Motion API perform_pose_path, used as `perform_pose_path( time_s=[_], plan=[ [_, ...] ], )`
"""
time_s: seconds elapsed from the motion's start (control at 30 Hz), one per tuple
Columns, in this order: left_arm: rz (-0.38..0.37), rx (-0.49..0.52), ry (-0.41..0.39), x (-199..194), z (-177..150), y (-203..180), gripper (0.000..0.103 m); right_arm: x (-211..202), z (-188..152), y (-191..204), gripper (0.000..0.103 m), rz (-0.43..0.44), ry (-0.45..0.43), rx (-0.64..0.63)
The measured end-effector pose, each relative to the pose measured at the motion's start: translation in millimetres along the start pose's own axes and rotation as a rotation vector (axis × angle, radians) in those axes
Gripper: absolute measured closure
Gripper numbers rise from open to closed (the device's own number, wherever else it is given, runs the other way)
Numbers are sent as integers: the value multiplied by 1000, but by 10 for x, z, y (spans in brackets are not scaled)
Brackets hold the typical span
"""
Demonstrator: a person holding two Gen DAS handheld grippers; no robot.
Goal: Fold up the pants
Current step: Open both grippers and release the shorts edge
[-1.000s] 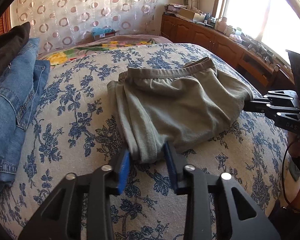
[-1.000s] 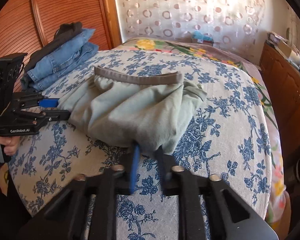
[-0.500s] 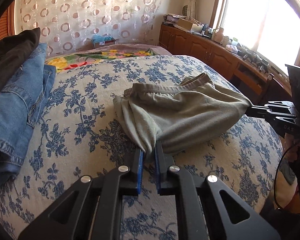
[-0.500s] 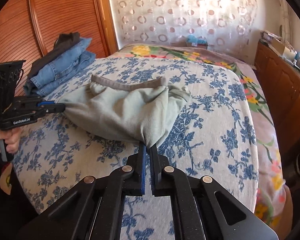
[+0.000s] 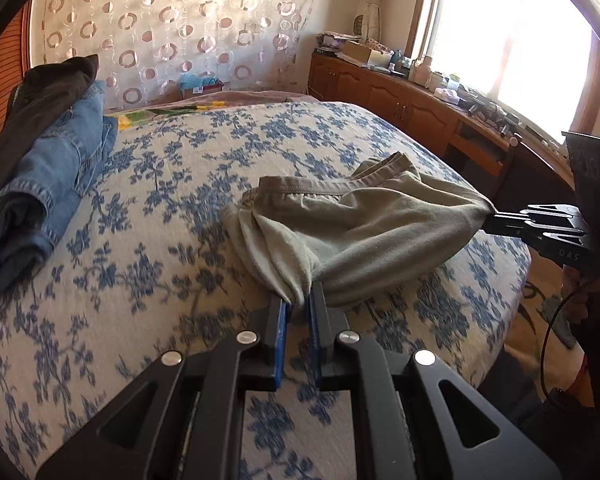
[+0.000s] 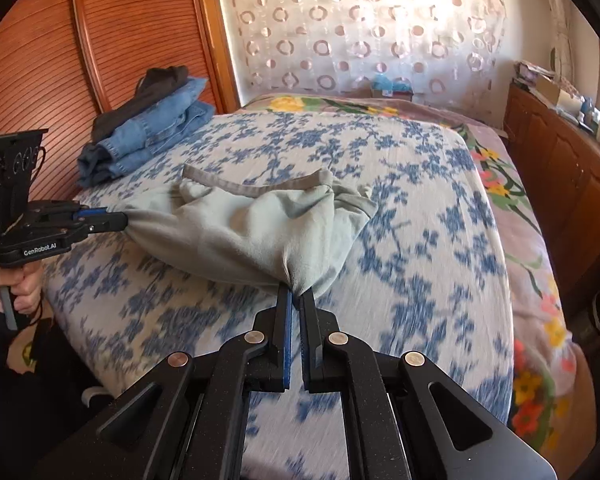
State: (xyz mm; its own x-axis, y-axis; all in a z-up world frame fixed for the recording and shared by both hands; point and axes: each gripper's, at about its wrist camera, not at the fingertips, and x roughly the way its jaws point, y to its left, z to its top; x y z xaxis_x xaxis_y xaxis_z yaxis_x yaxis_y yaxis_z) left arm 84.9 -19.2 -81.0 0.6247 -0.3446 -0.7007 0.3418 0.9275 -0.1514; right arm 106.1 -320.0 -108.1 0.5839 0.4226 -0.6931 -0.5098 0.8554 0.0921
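— Where were the pants at that moment?

— The grey-green pants [image 5: 364, 232] lay bunched near the front edge of the bed [image 5: 172, 264], on the blue-flowered bedspread, waistband toward the far side; I had both near corners pinched, and the cloth was drawn taut between the two claws, lifted a little off the spread at those corners.

— And the claws themselves?

— The left gripper [image 5: 298, 312] was clenched on the pants' left corner, fabric gathered between its blue pads; the right gripper [image 6: 295, 300] was clenched on the right corner, pads all but touching with a thin fold of cloth between them; from the right wrist view I saw the left gripper [image 6: 118, 220] side-on at the bed's left edge, a hand [image 6: 12, 286] around its grip.

— Anything else on the bed?

— A stack of folded jeans [image 6: 156, 136] with a dark garment [image 6: 140, 100] on top, at the far left corner by the wooden headboard [image 6: 100, 32]; well apart from the pants.
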Motion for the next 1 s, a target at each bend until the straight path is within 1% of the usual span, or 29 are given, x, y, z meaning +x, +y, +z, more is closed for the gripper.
perform_pose_path(
  time_s=[0.1,0.13,0.23,0.33,0.4,0.43,0.47,0.53,0.57,0.6,0.67,0.8,0.9,1.0],
  plan=[
    [26,2,5,-16,-85,-57,95,-57,-132,54,102,1,-1,15],
    [22,-2,7,-22,-110,-68,95,-94,-175,62,102,-11,-8,26],
    [25,-1,10,-45,-144,-98,94,-205,-210,18,102,-15,-27,56],
    [35,6,9,-64,-133,-118,92,-273,-179,37,100,-38,-48,49],
    [38,5,3,-90,-117,-126,89,-288,-133,44,88,-48,-64,46],
    [37,-1,2,-103,-108,-116,88,-271,-103,50,84,-43,-70,45],
    [34,-6,4,-104,-97,-104,84,-253,-76,58,81,-40,-72,44],
    [40,-6,6,-113,-80,-83,76,-192,-15,76,79,-33,-74,36],
    [50,-4,2,-120,-67,-65,68,-154,15,89,76,-34,-72,31],
    [56,-6,-1,-124,-52,-48,65,-101,52,105,74,-28,-71,23],
    [56,-12,-9,-137,-14,-4,64,-9,86,119,73,-19,-66,17],
    [69,-19,-32,-113,91,53,64,222,148,109,72,-30,-41,16],
    [54,-7,-23,0,191,75,64,337,196,73,72,-36,-28,11],
    [58,2,-6,134,281,80,64,404,272,23,70,-36,-23,8]
  ],
)
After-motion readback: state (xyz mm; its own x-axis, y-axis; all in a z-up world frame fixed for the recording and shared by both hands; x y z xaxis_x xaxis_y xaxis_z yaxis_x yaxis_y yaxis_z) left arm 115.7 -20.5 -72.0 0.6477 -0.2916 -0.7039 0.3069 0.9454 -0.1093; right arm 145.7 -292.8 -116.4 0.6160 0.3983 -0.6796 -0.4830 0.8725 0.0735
